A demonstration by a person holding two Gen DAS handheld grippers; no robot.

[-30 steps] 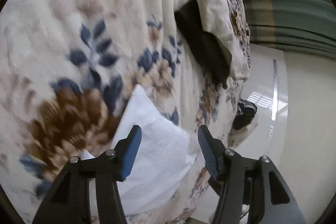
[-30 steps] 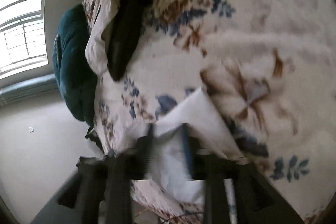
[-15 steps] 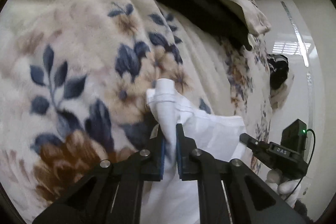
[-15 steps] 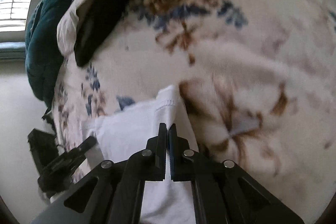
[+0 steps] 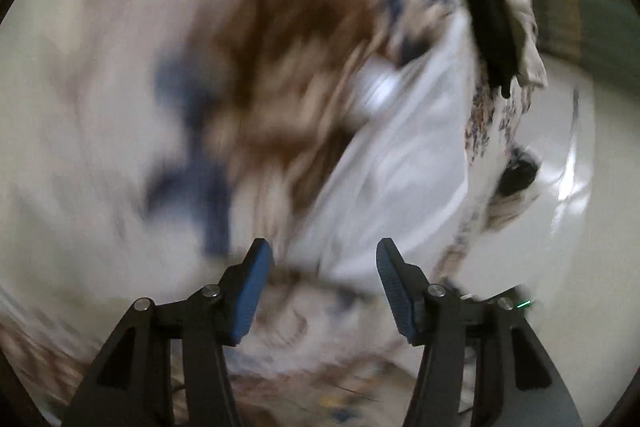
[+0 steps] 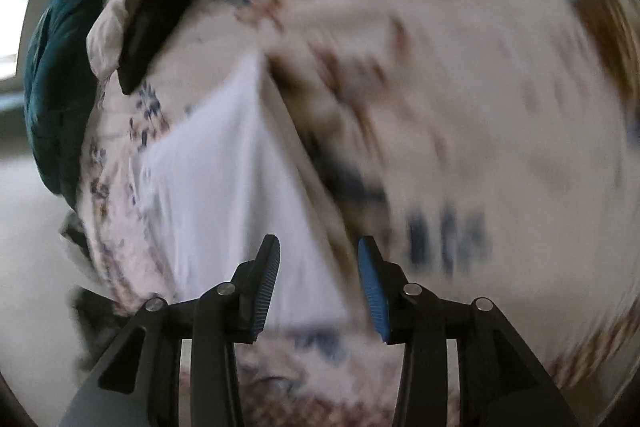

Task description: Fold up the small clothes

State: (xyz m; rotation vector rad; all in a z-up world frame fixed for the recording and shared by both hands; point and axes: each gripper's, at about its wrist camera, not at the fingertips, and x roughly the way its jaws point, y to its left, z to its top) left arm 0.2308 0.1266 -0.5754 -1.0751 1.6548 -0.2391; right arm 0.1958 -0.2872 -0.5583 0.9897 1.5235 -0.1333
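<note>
A small white garment (image 5: 404, 155) lies flat on the floral blanket (image 5: 120, 75), blurred by motion in both wrist views. My left gripper (image 5: 320, 279) hovers over the near edge of the cloth, its jaws opening, with nothing pinched between the blue pads (image 5: 252, 287). In the right wrist view the same white garment (image 6: 224, 179) spreads to the left of centre. My right gripper (image 6: 318, 283) is above its near right edge, jaws opening, and the pads (image 6: 372, 291) press on nothing.
A black garment (image 5: 492, 31) under a cream cloth (image 5: 520, 7) lies at the far edge of the bed. A dark teal bundle (image 6: 56, 87) sits beyond the bed edge. Pale floor (image 5: 560, 227) runs along the bed's side.
Half a second ago both grippers were shut on raised folds of the white garment. Both have since let go and pulled back; the garment now lies flatter on the blanket.
</note>
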